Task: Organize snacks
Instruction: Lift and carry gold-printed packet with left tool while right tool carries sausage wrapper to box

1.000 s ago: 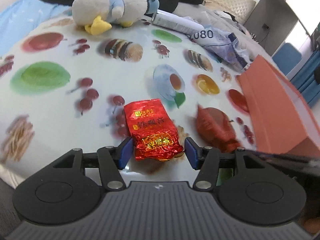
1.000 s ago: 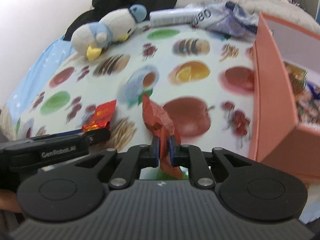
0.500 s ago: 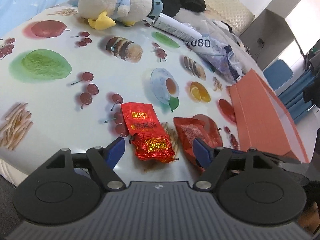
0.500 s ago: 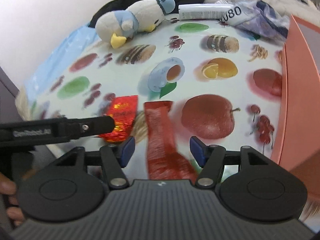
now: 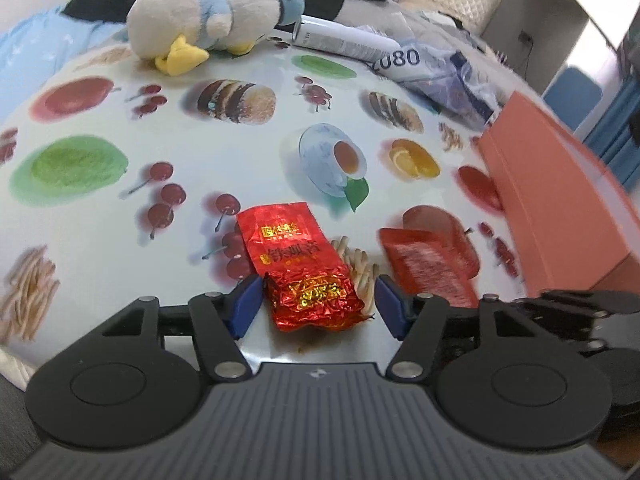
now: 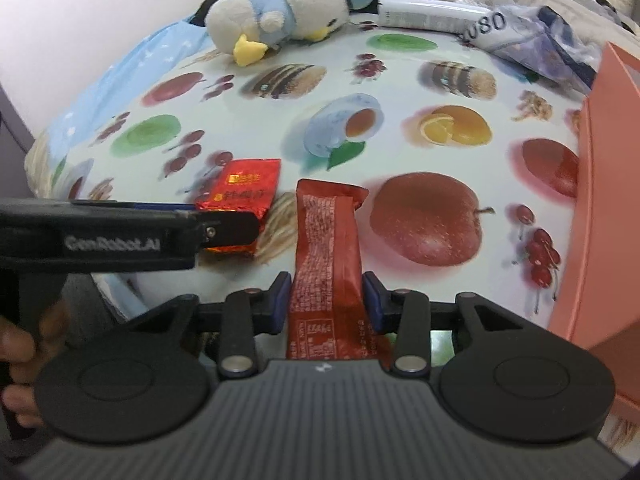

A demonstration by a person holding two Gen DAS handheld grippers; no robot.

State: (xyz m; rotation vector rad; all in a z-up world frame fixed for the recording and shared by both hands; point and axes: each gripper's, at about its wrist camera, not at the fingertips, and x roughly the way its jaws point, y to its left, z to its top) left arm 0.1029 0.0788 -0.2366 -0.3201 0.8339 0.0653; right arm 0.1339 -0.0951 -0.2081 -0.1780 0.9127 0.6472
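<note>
The desk (image 5: 120,216) wears a glossy cloth printed with apples, cherries, cakes, a teacup and orange slices. At its far edge lie a plush duck (image 5: 208,28), a white tube (image 5: 340,36) and a crumpled blue-and-white bag (image 5: 436,76); dark clothing and bedding pile up beyond them. An orange box (image 5: 560,204) stands along the right side, its wall rising above the cloth.

Two snacks lie near the front edge. A red foil packet (image 5: 296,264) sits flat with its crinkled near end between the pads of the left tool (image 5: 316,300); the jaws are closing, the left pad just beside the foil and the right pad clear of it. To its right a long red wrapper (image 6: 326,256) lies lengthwise, running back under the right tool (image 6: 325,300), whose jaws are closing with a pad close on either side; whether they touch the wrapper I cannot tell.

The middle and left of the cloth are bare of objects. The box hems in the right, and in the right wrist view the left tool's arm crosses just left of the wrapper, with a hand (image 6: 20,360) at the frame's lower left.
</note>
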